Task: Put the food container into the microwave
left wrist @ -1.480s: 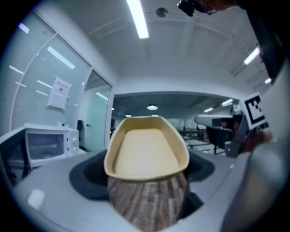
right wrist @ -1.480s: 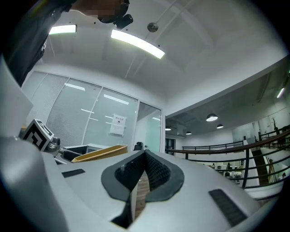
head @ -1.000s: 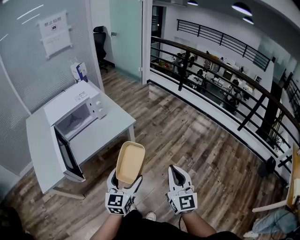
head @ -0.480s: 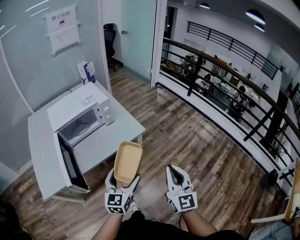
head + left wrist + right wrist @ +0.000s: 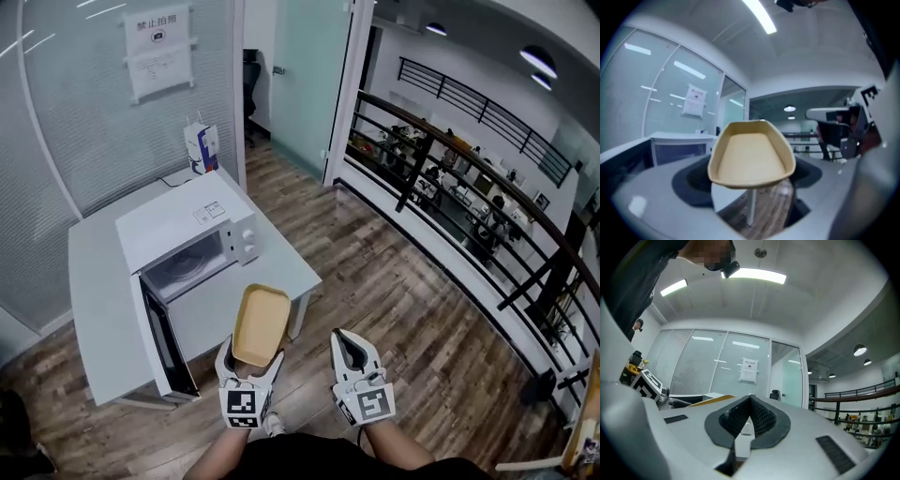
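Your left gripper (image 5: 251,362) has its jaws clamped on the near rim of the tan container (image 5: 261,324), holding it in the air short of the microwave (image 5: 187,230). Your right gripper (image 5: 351,352) is closed on nothing. Held by one end only, the container could sag or slip, and the open door (image 5: 167,342) could catch it. Its long axis runs away from you, hollow side up, with the far end toward the surface (image 5: 98,281).

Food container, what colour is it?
The food container is plain tan-yellow, clearest in the left gripper view.
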`<state>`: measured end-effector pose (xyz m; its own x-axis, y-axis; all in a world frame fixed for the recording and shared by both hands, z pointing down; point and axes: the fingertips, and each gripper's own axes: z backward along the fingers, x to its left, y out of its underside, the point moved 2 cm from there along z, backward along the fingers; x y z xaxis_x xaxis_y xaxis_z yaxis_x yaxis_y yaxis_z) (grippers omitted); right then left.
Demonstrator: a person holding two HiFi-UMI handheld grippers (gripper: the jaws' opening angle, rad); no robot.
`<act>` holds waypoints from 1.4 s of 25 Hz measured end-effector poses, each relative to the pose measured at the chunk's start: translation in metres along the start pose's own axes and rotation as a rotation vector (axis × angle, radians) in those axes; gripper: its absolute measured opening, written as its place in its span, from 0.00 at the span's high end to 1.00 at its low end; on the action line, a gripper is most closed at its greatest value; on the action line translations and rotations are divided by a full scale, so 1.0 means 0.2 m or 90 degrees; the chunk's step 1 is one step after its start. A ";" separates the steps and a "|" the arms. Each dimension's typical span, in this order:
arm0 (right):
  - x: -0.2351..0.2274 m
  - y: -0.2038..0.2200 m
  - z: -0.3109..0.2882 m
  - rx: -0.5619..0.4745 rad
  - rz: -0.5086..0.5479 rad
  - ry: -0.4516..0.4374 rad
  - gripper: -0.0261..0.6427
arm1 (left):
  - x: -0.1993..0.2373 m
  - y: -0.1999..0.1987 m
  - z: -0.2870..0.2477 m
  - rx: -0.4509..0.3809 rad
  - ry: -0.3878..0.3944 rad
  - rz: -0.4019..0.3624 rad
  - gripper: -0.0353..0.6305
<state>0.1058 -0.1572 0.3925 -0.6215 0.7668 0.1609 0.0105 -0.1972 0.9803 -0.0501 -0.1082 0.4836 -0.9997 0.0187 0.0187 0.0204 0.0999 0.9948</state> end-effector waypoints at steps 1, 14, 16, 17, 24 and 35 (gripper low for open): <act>0.02 -0.01 -0.04 -0.003 0.008 -0.005 0.96 | 0.03 -0.01 -0.01 -0.003 -0.004 -0.007 0.23; 0.13 0.18 -0.45 0.023 -0.010 -0.091 0.96 | 0.35 0.01 -0.14 -0.009 -0.081 -0.006 0.23; 0.12 0.23 -0.55 0.023 -0.022 -0.109 0.96 | 0.41 0.04 -0.17 -0.006 -0.099 -0.003 0.23; 0.12 0.26 -0.59 0.026 -0.027 -0.120 0.96 | 0.44 0.06 -0.19 -0.002 -0.110 0.001 0.23; 0.08 0.34 -0.93 0.021 -0.040 -0.202 0.96 | 0.62 0.15 -0.33 0.027 -0.183 0.015 0.23; 0.07 0.53 -1.36 0.036 -0.076 -0.331 0.96 | 0.87 0.32 -0.49 0.095 -0.323 0.036 0.23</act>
<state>-0.1160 -0.3337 0.4673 -0.1507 0.9861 0.0697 0.0147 -0.0683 0.9976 -0.2249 -0.1960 0.5596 -0.8640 0.5033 -0.0161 0.1125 0.2242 0.9680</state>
